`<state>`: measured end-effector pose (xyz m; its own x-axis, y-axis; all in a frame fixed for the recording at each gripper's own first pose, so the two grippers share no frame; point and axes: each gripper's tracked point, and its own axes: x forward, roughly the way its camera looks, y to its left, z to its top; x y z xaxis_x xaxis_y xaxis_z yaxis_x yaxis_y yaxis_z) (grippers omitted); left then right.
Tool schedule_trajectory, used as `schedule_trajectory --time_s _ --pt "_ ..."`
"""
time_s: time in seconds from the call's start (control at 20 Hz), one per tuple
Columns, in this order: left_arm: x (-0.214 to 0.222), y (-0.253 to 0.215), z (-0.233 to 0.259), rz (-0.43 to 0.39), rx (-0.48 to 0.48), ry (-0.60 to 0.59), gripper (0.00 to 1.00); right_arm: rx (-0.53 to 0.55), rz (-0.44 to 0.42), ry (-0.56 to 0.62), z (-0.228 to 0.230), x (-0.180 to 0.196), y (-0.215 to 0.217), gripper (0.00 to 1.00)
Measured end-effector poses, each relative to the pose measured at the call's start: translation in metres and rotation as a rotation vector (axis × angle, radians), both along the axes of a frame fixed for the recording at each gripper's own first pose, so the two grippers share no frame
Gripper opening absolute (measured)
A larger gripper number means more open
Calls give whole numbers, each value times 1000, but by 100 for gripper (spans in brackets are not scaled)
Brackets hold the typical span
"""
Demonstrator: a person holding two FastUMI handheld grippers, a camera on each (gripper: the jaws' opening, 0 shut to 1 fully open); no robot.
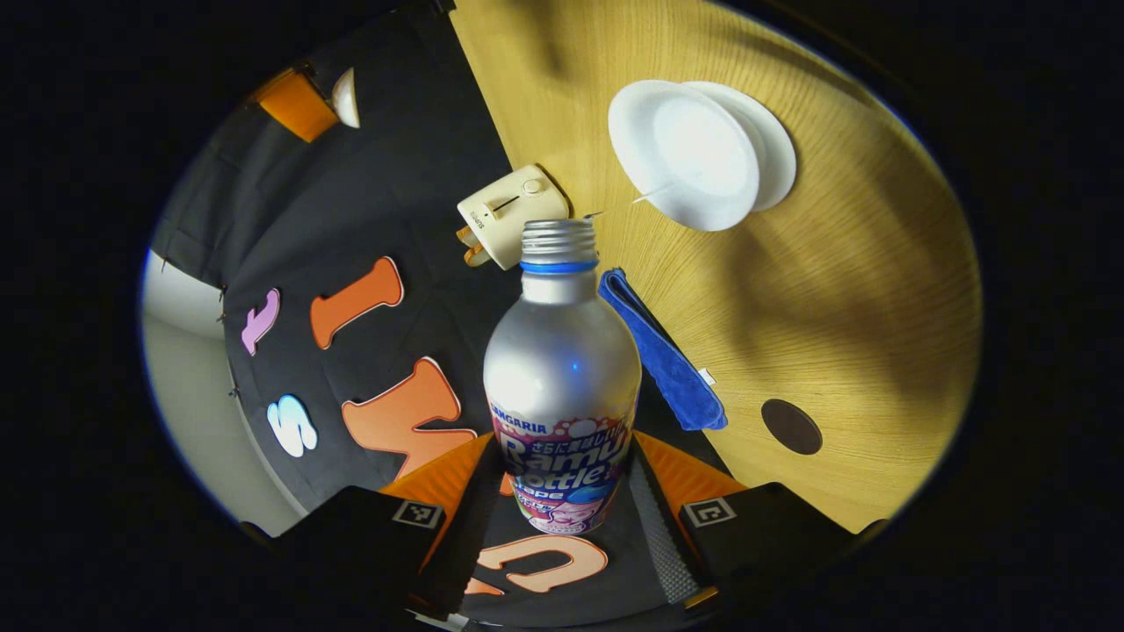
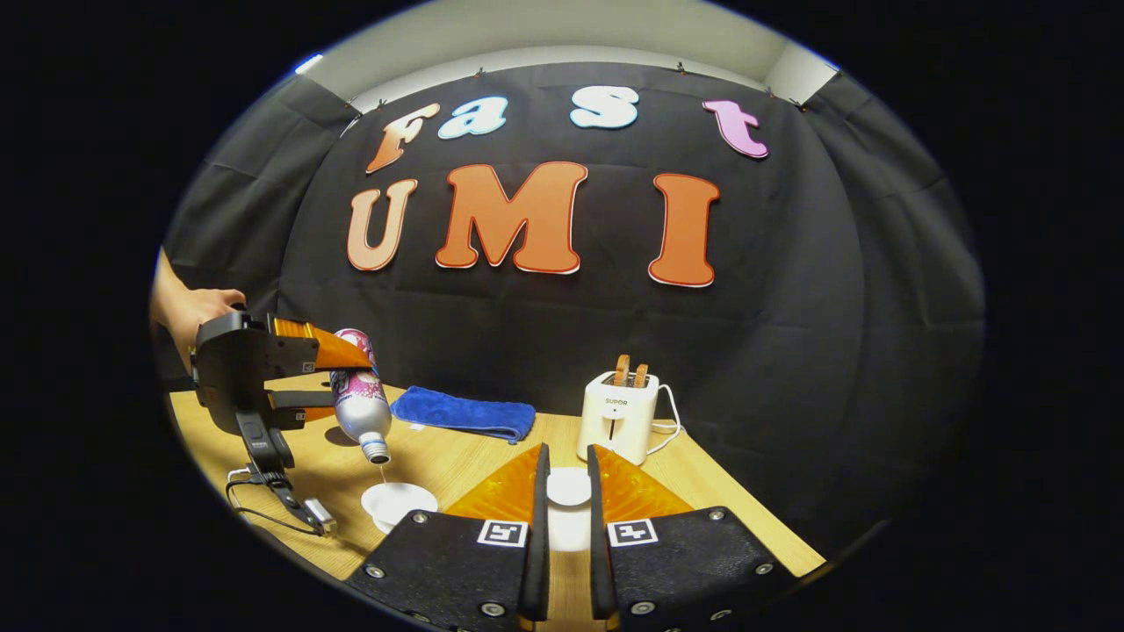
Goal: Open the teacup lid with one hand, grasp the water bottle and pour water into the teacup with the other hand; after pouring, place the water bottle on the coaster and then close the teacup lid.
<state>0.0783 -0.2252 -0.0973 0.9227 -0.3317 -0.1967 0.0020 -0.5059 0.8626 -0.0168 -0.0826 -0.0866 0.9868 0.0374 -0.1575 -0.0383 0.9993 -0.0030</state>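
A wooden table (image 2: 457, 465) stands against the booth's black cloth wall; on it, near the back edge, lie a blue cloth (image 2: 464, 413) and a toaster (image 2: 618, 416) with two slices standing in its slots, the cloth to the left of the toaster in the right gripper view.

The left gripper (image 1: 562, 500) is clamped on the bottle (image 1: 562, 386), both fingers pressing on its labelled lower body; the cap is off and the threaded neck is bare. In the right gripper view the same gripper (image 2: 338, 377), held by a hand (image 2: 189, 309) at the left, tips the bottle (image 2: 360, 405) mouth-down over the cup (image 2: 398, 504); a thin thread of water runs from the mouth to the open cup, which sits on its saucer near the table's front edge. In the left gripper view the cup (image 1: 689, 154) shows as a white bowl on a saucer beyond the bottle's neck, with the cloth (image 1: 663, 355) and toaster (image 1: 509, 215) near the back edge; a dark round coaster (image 1: 791, 427) lies bare on the wood, well apart from the cup.

The right gripper (image 2: 564, 500) is closed on the white lid (image 2: 569, 485), a finger on each side, above the table beside the toaster.
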Motion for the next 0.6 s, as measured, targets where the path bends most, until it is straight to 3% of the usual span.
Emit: schedule_trajectory --time_s 0.3,0.6 --pt "3 17 7 59 -167 40 83 17 11 0 2 3 9 19" --pt "1 40 29 115 -466 19 84 26 22 -17 10 9 24 19"
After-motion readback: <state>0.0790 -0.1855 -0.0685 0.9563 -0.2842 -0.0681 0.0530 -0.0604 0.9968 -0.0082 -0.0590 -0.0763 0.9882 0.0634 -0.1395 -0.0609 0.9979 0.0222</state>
